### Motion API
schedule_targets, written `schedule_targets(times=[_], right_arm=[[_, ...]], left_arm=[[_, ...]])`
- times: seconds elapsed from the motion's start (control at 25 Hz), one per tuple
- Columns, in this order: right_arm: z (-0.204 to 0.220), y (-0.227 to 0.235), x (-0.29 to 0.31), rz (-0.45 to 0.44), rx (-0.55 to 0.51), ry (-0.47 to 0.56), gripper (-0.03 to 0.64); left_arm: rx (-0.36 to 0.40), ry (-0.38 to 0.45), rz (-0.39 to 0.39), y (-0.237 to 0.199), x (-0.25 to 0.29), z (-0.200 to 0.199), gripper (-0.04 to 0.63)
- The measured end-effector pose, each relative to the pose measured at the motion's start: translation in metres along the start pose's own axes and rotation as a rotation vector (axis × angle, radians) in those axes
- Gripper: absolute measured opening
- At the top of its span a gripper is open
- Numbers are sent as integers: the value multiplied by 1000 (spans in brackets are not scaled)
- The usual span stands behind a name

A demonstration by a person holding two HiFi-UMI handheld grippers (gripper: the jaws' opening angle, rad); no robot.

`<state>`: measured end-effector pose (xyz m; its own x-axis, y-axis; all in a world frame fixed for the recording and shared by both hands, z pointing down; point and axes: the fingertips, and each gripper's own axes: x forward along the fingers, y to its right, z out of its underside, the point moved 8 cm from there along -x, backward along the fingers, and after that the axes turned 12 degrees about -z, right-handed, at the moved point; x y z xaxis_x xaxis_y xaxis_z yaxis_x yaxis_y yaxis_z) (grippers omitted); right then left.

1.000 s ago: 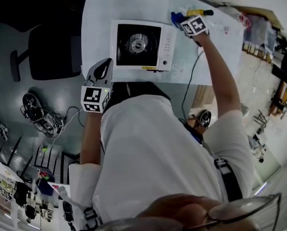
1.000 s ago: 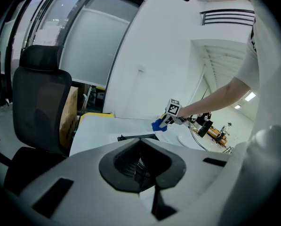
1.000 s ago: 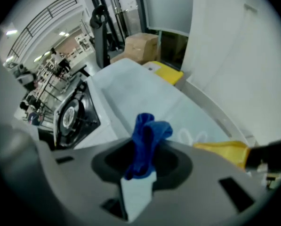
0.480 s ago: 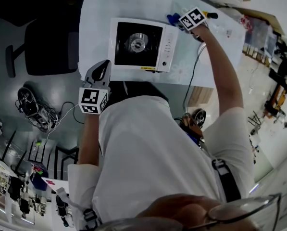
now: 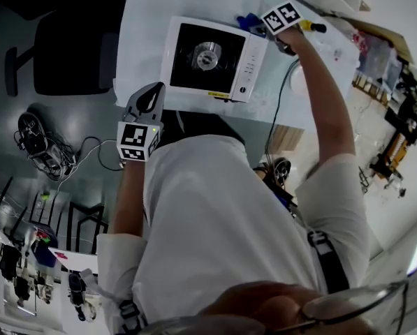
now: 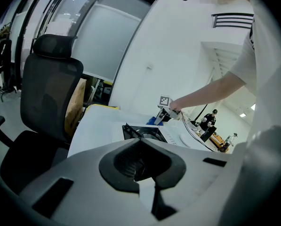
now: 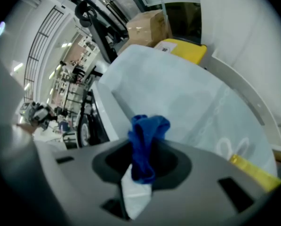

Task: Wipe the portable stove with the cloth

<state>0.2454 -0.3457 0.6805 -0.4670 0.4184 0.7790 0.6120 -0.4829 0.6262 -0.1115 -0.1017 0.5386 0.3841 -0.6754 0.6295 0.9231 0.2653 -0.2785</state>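
Observation:
The portable stove (image 5: 215,58), white with a black top and a round burner, sits on the white table (image 5: 152,12). In the head view my right gripper (image 5: 264,30) is just past the stove's far right corner, shut on the blue cloth (image 5: 248,24). In the right gripper view the cloth (image 7: 145,142) sticks up bunched from the shut right gripper (image 7: 141,171). My left gripper (image 5: 151,95) hangs at the table's near edge, left of the stove, shut and holding nothing. The left gripper view shows the left gripper (image 6: 142,161), with the stove (image 6: 145,132) and cloth (image 6: 152,121) beyond it.
A black office chair (image 5: 68,54) stands left of the table. A yellow-handled tool (image 5: 309,26) lies past my right gripper. A dark cable (image 5: 278,117) hangs off the table's near right edge. A cardboard box (image 7: 149,25) sits beyond the table's far end.
My right gripper, with the cloth in it, stays by the stove's far right corner and has shifted slightly farther off. The left gripper has hardly moved. The head view has tilted a little.

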Motion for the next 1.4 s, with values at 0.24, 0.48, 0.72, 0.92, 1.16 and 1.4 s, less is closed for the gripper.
schedule_targets(times=[0.24,0.48,0.72,0.92,1.16,1.4], right_arm=[[-19,-19,8,-1,-20,-21,122],[-42,-38,18,-5,-66,-26,121],[-63,-54,28,-14,-98,-29,121],[-82,-72,37,-3,-144,-36,121],[-105,-91,52,0,-169,-48,121],[-128,-108,66,-6,-188,-35,121]], left_arm=[[-27,22,-18,-10,-7,9,32],[-74,44,-44,-21,-16,17,32],[-108,54,-71,-29,-27,27,32],[-129,75,-85,-37,-33,35,32],[-178,102,-101,-47,-41,41,32],[-211,118,-121,-57,-47,49,32]])
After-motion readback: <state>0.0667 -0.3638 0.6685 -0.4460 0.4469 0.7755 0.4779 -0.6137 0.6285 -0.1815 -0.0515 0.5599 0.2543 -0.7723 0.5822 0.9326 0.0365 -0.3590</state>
